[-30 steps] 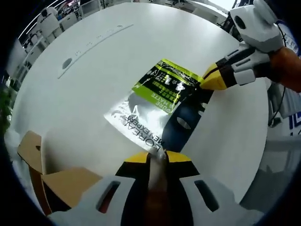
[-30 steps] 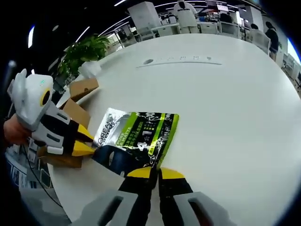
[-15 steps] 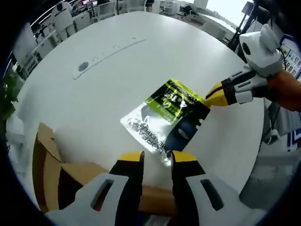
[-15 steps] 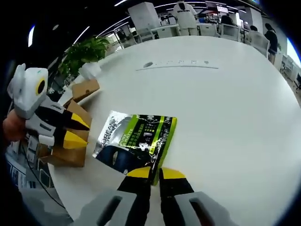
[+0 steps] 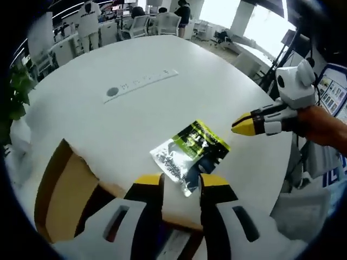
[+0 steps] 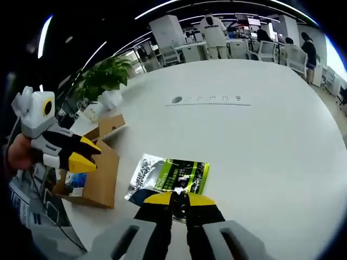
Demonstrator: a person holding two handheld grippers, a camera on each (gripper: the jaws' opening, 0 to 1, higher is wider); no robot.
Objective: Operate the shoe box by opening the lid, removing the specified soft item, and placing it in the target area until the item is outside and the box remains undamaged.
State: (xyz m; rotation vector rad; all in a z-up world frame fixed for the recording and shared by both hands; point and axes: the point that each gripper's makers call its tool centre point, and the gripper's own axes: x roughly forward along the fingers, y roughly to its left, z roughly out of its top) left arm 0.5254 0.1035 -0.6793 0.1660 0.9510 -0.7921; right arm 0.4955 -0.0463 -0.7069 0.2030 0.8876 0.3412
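The soft item is a silver, green and dark blue pouch [image 5: 190, 154] lying flat on the white table [image 5: 135, 116], outside the box. My left gripper [image 5: 181, 183] hovers open just short of the pouch's near edge, with nothing between its fingers. It is also seen from the side [image 6: 85, 154], above the open cardboard shoe box [image 6: 103, 176]. The pouch [image 6: 169, 174] lies just beyond my right gripper [image 6: 180, 201], whose jaws stand together on nothing. From the other side the right gripper [image 5: 242, 125] hangs off the pouch's right, apart from it.
The box [image 5: 62, 192] sits at the table's edge with its flaps up and something blue [image 6: 77, 179] inside. A cable slot [image 6: 210, 99] crosses the far table. A plant [image 6: 108, 70], chairs and standing people are beyond the table.
Both grippers held the pouch's opposite edges a second ago. The left one opened and let go, the right one came off, and both have drawn back; the pouch stays on the table.
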